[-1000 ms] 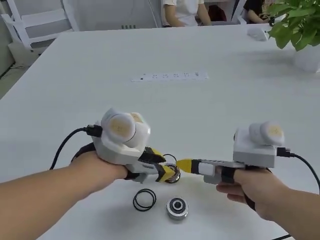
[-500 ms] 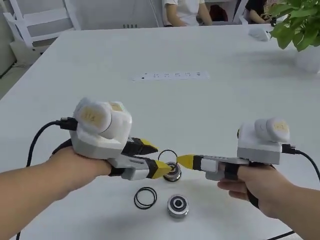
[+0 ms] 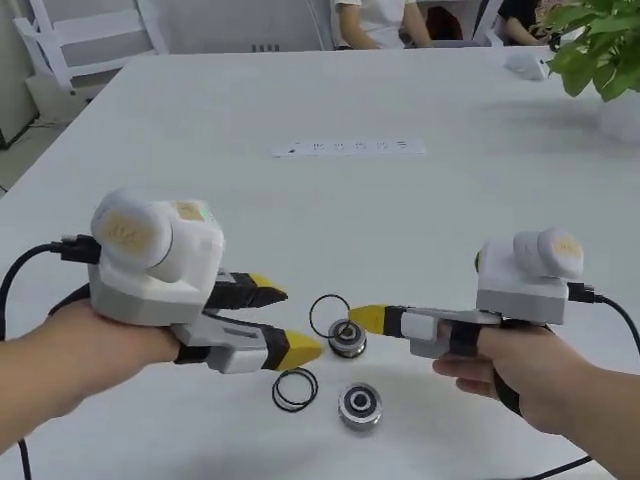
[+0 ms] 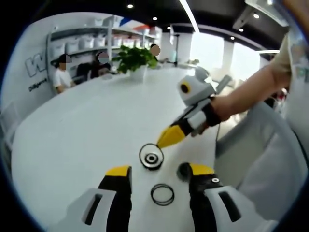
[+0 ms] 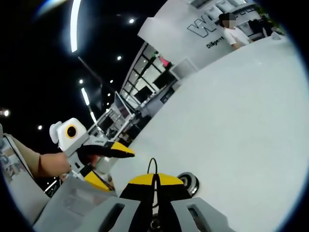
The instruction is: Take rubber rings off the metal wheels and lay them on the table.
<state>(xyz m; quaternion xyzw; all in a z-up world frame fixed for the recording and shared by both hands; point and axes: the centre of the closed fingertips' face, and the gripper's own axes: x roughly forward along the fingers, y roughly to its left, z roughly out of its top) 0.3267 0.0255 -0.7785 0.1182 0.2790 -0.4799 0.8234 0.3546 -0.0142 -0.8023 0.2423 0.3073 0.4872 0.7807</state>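
**Rubber rings and metal wheels: items on the table**

- Left gripper: held above the table, to the left of the parts. The yellow-tipped jaws stand wide apart with nothing between them. In the left gripper view, its right-hand jaw covers part of the second wheel.
- Right gripper: jaws pressed together. In the right gripper view a thin black line rises from between the tips, which is the rubber ring pinched there. The gripper's tip is just beside the first wheel.
- Rubber ring: in the head view it stands as an upright loop just behind the first wheel. Its lower arc meets the wheel's top edge. Whether that arc is seated on the wheel or already free cannot be made out.
- First wheel: rests on the table between the two grippers' tips. The groove on its rim is too small to read.
- Second wheel: lies flat, nearer the person, apart from the first. No ring can be made out on it.
- Loose rings: thin black hoops overlapping on the table, just left of the second wheel. There look to be two, but the count is uncertain.
- Power strip: white, well beyond the work.
- Plant: far right corner, cut off by the picture's edge.
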